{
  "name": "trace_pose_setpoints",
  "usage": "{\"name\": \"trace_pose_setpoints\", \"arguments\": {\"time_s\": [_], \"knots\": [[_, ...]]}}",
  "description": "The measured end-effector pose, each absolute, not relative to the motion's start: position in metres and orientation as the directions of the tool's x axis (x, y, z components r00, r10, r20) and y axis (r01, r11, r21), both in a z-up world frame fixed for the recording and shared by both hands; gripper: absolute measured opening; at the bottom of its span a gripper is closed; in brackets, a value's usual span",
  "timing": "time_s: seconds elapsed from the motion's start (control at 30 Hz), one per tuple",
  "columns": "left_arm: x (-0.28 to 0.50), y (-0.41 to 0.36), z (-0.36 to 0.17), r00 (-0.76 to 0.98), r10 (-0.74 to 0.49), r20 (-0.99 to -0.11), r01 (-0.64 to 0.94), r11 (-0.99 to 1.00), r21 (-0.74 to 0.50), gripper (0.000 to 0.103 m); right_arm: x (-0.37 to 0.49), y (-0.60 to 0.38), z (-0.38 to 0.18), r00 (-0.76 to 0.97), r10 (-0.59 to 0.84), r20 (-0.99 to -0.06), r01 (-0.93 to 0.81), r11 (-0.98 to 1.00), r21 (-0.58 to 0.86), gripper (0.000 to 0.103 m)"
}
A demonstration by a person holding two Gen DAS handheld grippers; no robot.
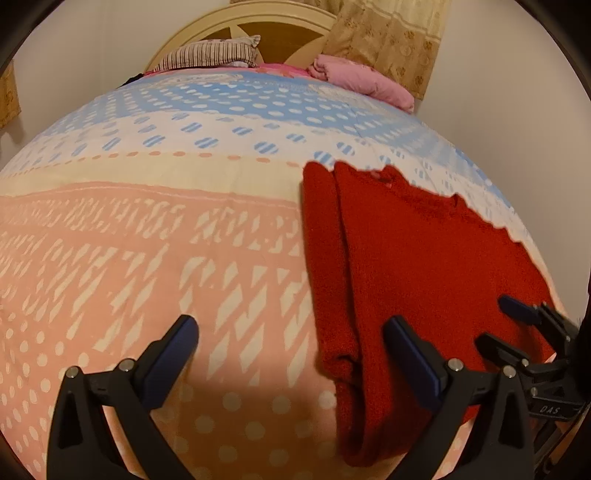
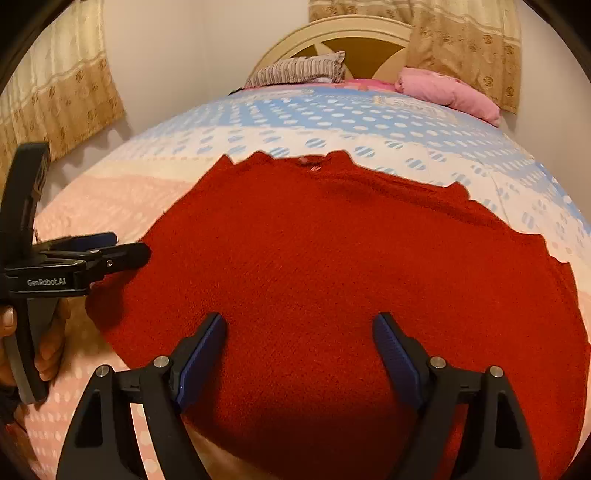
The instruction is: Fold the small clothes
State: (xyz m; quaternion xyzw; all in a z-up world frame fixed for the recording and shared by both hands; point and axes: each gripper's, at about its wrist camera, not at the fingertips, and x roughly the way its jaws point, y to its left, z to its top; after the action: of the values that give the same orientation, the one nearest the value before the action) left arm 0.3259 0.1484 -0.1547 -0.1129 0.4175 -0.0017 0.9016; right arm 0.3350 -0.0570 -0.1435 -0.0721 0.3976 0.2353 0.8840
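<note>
Left wrist view: left gripper (image 1: 291, 354) held over the bed with jaws spread wide and nothing between them, one blue-padded finger (image 1: 173, 350) above the pink patterned bedspread (image 1: 110, 240), the other above the near edge of the red knitted garment (image 1: 417, 251). Garment lay flat on the bedspread to the right, its left side folded into a long narrow lengthwise band, scalloped hem along the far edge against the blue dotted part of the cover. Right gripper (image 1: 517, 317) seen low at the right edge, over the garment's right side, fingers apart. Farther back, striped pillow (image 1: 214, 55) and pink bundle of bedding (image 1: 365, 79) by the cream headboard (image 1: 258, 26), with beige curtain (image 1: 388, 37) behind. Right wrist view: right gripper (image 2: 299, 350) poised over the middle of the red garment (image 2: 314, 240), jaws parted wide, empty, pads not pressing the knit. Garment filled most of the frame, spread flat on the bedspread (image 2: 332, 118). Left gripper (image 2: 122, 247) at the left edge, seen side-on at the garment's border, held by a hand (image 2: 48, 343) on its grip. Same pillow (image 2: 299, 70), pink bedding (image 2: 447, 92) and curtain (image 2: 465, 44) beyond.
</note>
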Motion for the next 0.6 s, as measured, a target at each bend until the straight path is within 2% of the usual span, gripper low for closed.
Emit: {"name": "trace_pose_setpoints", "arguments": {"time_s": [0.2, 0.47, 0.57, 0.6], "knots": [[0.333, 0.159, -0.149, 0.651, -0.139, -0.746, -0.091, 0.962, -0.259, 0.103, 0.312, -0.061, -0.13, 0.59, 0.391, -0.707, -0.469, 0.878, 0.095, 0.083], [0.372, 0.15, -0.148, 0.633, -0.219, -0.743, -0.042, 0.948, -0.316, 0.103, 0.263, -0.002, -0.126, 0.606, 0.404, -0.685, -0.608, 0.791, -0.071, 0.083], [0.385, 0.143, -0.152, 0.607, -0.233, -0.76, -0.007, 0.954, -0.298, 0.101, 0.251, 0.017, -0.131, 0.627, 0.38, -0.68, -0.632, 0.758, -0.16, 0.083], [0.388, 0.141, -0.153, 0.599, -0.235, -0.765, 0.003, 0.956, -0.292, 0.097, 0.248, 0.025, -0.134, 0.638, 0.358, -0.682, -0.632, 0.749, -0.198, 0.083]]}}
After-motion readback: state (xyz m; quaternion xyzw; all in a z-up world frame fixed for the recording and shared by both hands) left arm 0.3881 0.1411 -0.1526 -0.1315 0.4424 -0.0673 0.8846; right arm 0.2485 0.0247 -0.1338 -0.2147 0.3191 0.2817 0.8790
